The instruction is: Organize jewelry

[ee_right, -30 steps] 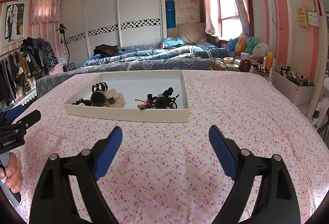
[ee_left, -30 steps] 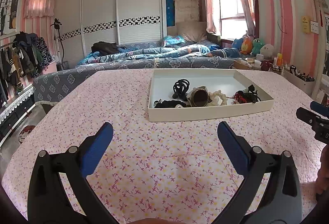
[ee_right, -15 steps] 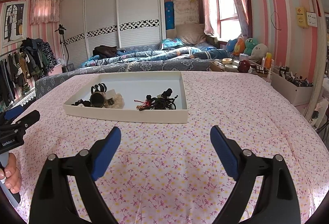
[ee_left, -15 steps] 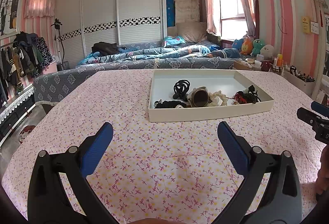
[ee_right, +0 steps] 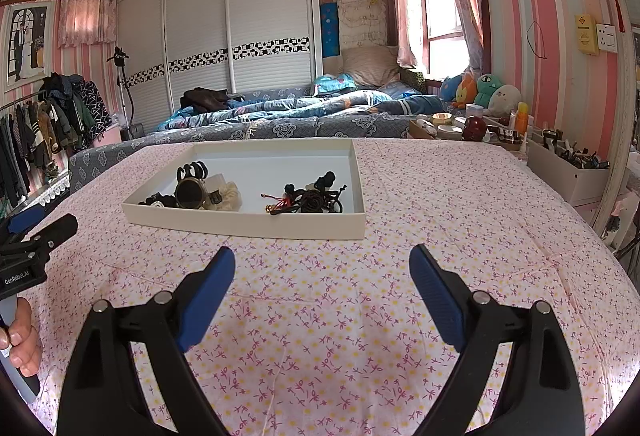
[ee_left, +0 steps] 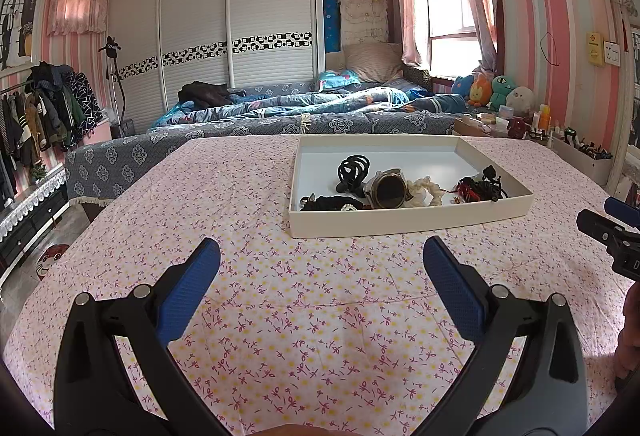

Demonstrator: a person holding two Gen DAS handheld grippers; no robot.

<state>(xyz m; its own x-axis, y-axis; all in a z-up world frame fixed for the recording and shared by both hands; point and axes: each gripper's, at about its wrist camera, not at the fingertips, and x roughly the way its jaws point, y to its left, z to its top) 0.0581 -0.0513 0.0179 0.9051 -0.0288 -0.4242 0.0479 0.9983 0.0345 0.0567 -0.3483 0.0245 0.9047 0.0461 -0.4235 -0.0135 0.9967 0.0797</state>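
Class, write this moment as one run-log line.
left gripper: open, empty | right gripper: open, empty | jewelry: in tray | stage: pre-grasp

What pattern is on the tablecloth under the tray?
The tablecloth is pink with small purple and yellow flowers; clearest in the right wrist view.

Readable text: "GenRobot.AI", in small white letters.
Where it stands: on the black body of the left gripper (ee_right: 38, 236), seen at the left edge of the right wrist view, below its blue-tipped fingers.
Same gripper, own view: no lettering shows on it.
Right gripper (ee_right: 322, 268): no lettering can be read on it.
Wall signs: a yellow plate (ee_right: 586, 40) right of the window carries marks too small to read.
Other text: none legible.
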